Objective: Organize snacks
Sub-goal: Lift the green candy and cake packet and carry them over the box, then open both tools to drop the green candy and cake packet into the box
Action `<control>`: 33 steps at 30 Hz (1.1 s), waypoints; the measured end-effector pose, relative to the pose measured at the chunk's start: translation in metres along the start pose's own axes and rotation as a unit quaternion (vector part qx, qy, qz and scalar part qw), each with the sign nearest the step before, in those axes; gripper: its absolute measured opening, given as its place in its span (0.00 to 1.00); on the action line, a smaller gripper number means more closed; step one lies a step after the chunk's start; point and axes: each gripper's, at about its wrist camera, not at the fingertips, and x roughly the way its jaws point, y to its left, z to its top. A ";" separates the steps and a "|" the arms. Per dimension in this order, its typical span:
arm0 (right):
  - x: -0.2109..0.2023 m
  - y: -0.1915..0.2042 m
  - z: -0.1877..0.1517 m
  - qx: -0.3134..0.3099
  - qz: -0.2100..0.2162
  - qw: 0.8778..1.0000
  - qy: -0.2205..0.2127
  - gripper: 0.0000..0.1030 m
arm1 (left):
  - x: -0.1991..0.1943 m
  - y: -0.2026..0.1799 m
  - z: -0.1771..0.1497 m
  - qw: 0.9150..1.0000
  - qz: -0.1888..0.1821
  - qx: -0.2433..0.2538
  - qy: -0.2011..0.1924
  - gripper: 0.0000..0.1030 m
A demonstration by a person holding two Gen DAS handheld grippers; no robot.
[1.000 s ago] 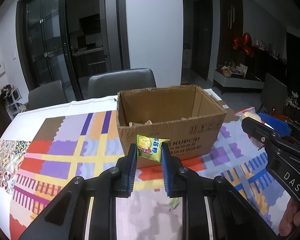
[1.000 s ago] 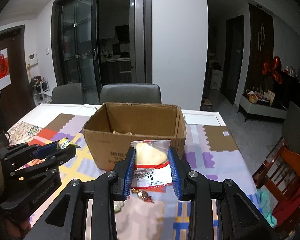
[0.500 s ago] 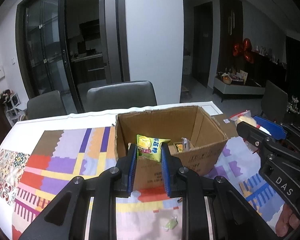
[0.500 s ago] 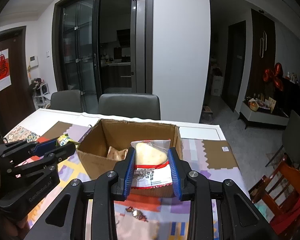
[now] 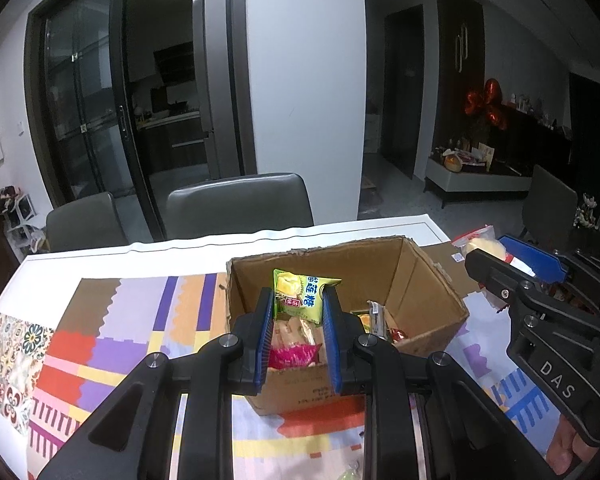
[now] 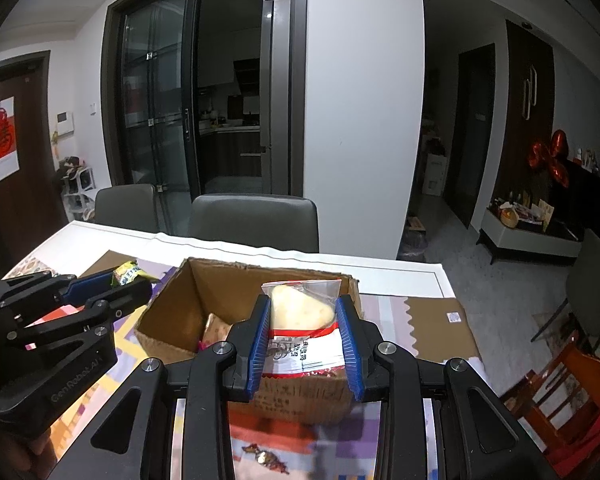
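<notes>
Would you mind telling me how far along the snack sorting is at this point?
Done: several snacks already lie in the cardboard box, including a pink-wrapped pack. In hand: the left gripper holds a green durian candy packet and the right gripper a clear-wrapped pastry pack, both at the box. Left: both packs are unreleased, and wrapped candies remain on the tablecloth.

box (image 5: 420, 280) on tablecloth (image 5: 112, 320) | snacks (image 5: 296, 344) inside box | chairs (image 5: 240, 204) behind table | candy (image 6: 264, 458) before box
</notes>
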 end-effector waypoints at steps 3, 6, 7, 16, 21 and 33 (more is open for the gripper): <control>0.008 0.000 0.004 -0.001 -0.001 1.000 0.000 0.33 | 0.007 0.001 0.003 1.000 0.000 0.003 0.000 0.23; 0.015 -0.002 0.006 -0.003 0.001 1.000 0.002 0.33 | 0.015 0.001 0.006 1.000 0.003 0.007 0.002 0.23; 0.017 -0.001 0.008 -0.004 -0.001 1.000 0.002 0.33 | 0.017 0.001 0.007 1.000 0.004 0.007 0.002 0.23; 0.043 0.000 0.021 -0.003 -0.003 1.000 0.014 0.33 | 0.036 0.003 0.014 1.000 0.004 0.006 0.008 0.24; 0.056 0.001 0.024 -0.009 -0.007 1.000 0.019 0.33 | 0.042 0.003 0.013 1.000 0.006 0.006 0.013 0.24; 0.068 -0.001 0.024 -0.014 -0.018 0.999 0.024 0.56 | 0.043 0.007 0.011 1.000 0.028 0.002 0.008 0.52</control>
